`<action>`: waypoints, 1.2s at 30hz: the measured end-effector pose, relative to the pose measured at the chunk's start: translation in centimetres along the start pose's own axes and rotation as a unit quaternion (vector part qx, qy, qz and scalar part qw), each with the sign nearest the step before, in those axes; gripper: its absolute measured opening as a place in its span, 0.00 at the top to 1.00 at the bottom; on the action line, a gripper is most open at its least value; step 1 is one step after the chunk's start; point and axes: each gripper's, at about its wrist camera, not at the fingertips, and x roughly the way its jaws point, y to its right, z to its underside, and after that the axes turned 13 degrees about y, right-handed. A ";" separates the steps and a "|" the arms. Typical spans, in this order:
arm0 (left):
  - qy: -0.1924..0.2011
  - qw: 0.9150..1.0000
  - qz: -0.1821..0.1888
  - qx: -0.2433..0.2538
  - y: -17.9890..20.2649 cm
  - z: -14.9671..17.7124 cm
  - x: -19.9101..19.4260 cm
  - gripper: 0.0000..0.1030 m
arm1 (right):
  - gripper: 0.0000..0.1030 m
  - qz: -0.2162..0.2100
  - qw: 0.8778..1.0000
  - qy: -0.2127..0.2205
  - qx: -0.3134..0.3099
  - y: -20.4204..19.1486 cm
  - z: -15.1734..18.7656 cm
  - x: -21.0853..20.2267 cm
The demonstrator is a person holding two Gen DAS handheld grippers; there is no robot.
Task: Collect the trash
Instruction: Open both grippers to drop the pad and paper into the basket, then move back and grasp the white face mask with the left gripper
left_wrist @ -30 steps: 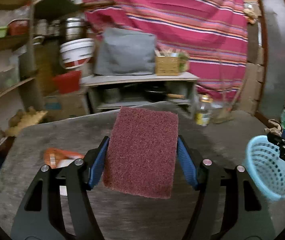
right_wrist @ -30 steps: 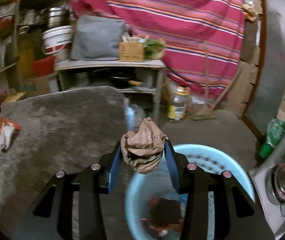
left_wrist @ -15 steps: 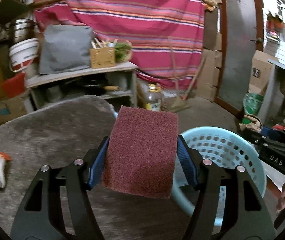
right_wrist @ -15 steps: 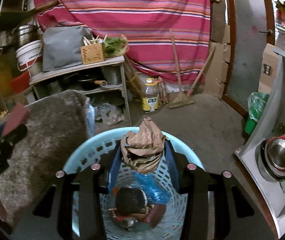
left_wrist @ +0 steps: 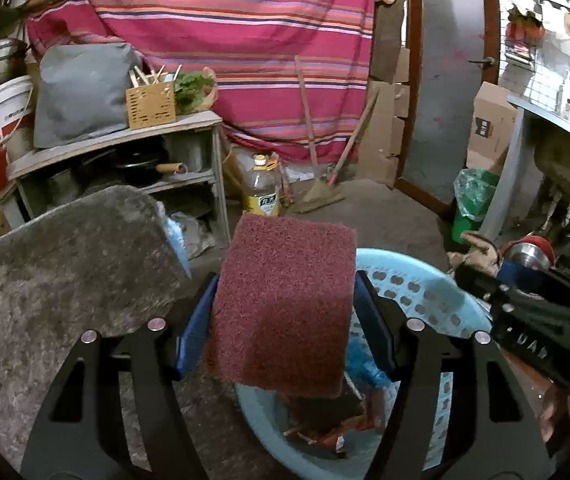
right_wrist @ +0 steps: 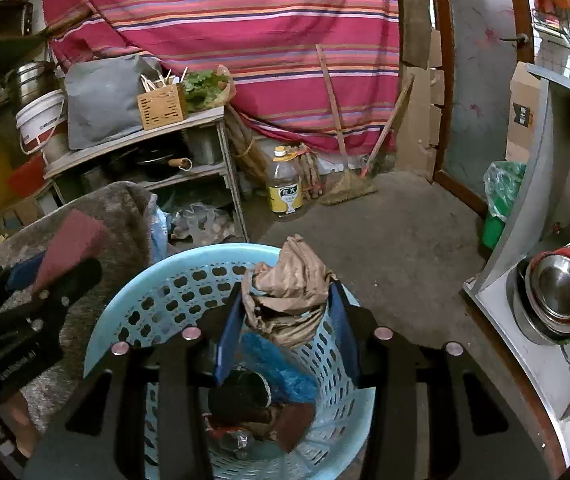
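Note:
A dark red scouring pad (left_wrist: 285, 304) stands between the blue pads of my left gripper (left_wrist: 285, 320). Its jaws are opening, with the pad still between them. It hangs over the near rim of the light blue perforated basket (left_wrist: 417, 292). My right gripper (right_wrist: 285, 320) is shut on a crumpled brown paper wad (right_wrist: 289, 292) right above the basket (right_wrist: 173, 280). Inside lie blue plastic (right_wrist: 281, 364), a dark round item and wrappers. Each gripper shows in the other's view: the left one with the pad (right_wrist: 69, 244), the right one with the paper (left_wrist: 473, 250).
A grey-covered table (left_wrist: 65, 272) lies left of the basket. Behind stand a shelf unit (left_wrist: 125, 148) with pans, an oil bottle (right_wrist: 285, 188) and brooms against a striped cloth. A green-bagged bin (right_wrist: 501, 200) and stacked metal bowls (right_wrist: 557, 292) sit on the right.
Both grippers have swung right from over the table to above the basket, each still carrying its piece. The orange wrapper on the table has slid out of the left view.

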 end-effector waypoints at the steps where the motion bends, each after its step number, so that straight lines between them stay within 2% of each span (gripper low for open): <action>1: 0.002 1.000 0.000 0.003 0.2 -0.2 0.0 0.28 | 0.59 0.000 1.000 0.000 0.001 0.1 0.0 0.0; 2: 0.006 1.000 -0.003 0.005 0.3 -0.3 -0.2 0.20 | 0.59 0.000 1.000 -0.001 0.002 0.1 0.0 0.0; 5: 0.018 1.000 -0.007 0.007 0.0 -0.7 -0.8 0.13 | 0.59 0.001 1.000 -0.003 0.003 0.2 0.1 0.2; 11: 0.010 1.000 -0.024 -0.002 -2.1 -0.4 -1.6 0.12 | 0.59 -0.006 1.000 -0.003 -0.001 -0.8 -0.2 0.5; 16: 0.019 0.998 -0.057 -0.010 -5.4 0.0 -3.6 0.07 | 0.56 -0.007 1.000 -0.012 -0.005 -2.2 0.1 1.1; 17: 0.020 0.998 -0.063 -0.012 -6.2 0.1 -4.0 0.07 | 0.54 -0.007 1.000 -0.015 -0.005 -2.4 0.1 1.2; 20: 0.021 0.996 -0.088 -0.014 -9.1 0.2 -5.2 0.07 | 0.24 0.003 1.000 -0.019 -0.007 -3.1 0.3 1.6; 23: 0.021 0.993 -0.119 -0.017 -12.3 0.6 -6.6 0.06 | 0.23 0.006 1.000 -0.024 -0.010 -4.1 0.4 2.0; 27: 0.019 0.985 -0.171 -0.013 -17.1 1.4 -8.4 0.06 | 0.14 0.020 1.000 -0.014 -0.012 -5.7 0.4 2.0; 29: 0.015 0.980 -0.198 -0.019 -20.3 2.1 -9.5 0.06 | 0.12 0.021 1.000 -0.003 -0.009 -6.5 0.0 1.7; 33: 0.009 0.969 -0.245 -0.040 -25.5 3.1 -11.2 0.06 | 0.11 0.001 1.000 0.015 -0.001 -9.3 -0.6 1.3; 36: 0.009 0.962 -0.265 -0.069 -29.1 3.9 -12.0 0.06 | 0.05 -0.029 0.999 0.027 -0.009 -12.3 -0.7 1.2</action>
